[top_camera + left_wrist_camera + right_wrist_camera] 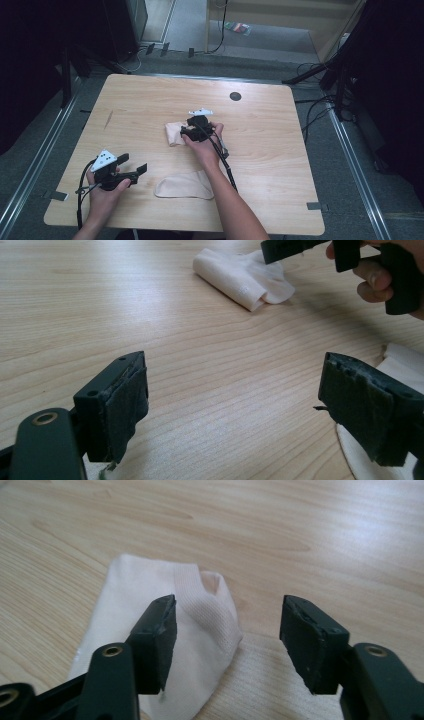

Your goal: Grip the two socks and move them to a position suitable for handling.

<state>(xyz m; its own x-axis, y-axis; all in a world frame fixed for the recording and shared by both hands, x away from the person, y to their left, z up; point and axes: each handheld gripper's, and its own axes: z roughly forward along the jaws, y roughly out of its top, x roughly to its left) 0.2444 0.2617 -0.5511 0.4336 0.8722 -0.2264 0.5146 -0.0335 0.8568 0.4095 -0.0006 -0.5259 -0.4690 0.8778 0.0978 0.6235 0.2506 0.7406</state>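
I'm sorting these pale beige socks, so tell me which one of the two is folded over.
The pale beige sock farther up the wooden table, under the right gripper, is folded double. The nearer sock lies flat and spread out.

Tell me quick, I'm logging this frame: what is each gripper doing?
Left gripper: open, holding nothing, over bare table.
Right gripper: open, at the folded sock, nothing gripped.

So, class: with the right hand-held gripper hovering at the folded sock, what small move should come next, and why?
Probably lower the right hand-held gripper and slide it a little left over the folded sock, then close. Its jaws stand open, with only the left one above the fabric and the right one above bare table. The left hand-held gripper is open beside the flat sock.
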